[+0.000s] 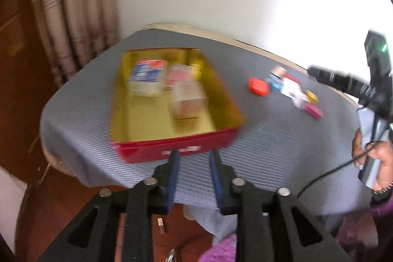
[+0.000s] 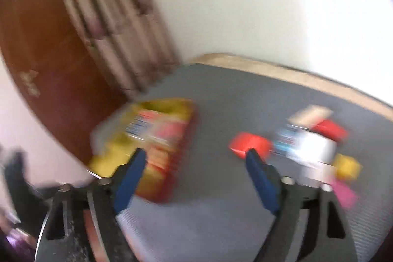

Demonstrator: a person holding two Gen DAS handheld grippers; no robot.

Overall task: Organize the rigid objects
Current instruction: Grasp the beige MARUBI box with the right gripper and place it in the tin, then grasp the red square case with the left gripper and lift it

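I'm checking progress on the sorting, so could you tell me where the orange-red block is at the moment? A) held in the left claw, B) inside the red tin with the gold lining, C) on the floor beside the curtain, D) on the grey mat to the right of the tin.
D: the orange-red block lies on the grey mat, right of the red tin, beside other small boxes.

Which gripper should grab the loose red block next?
Probably the right gripper: its jaws are wide open and empty, with the red block just ahead. The left gripper faces the red box.
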